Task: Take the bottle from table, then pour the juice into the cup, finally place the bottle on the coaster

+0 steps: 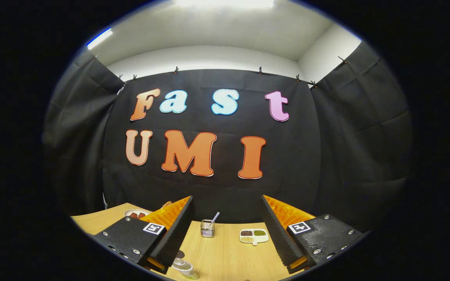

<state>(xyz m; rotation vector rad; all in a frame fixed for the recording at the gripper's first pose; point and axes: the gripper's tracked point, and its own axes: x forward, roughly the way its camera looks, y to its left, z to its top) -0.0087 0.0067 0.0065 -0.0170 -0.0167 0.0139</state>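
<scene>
Pale wooden table (pixel 225 253) lies below our gripper (pixel 225 234), fingers spread apart, holding nothing. Clear plastic bottle (pixel 184 267) sits low, beside the left finger; we should descend, centring on it.

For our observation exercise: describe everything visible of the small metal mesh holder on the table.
The mesh holder is a small silvery wire basket standing upright on the wooden table, beyond the open jaws of the gripper and roughly centred between them. A striped straw leans out of it, tilted to the right. A divided white dish lies apart to its right. Nothing else touches it.
</scene>
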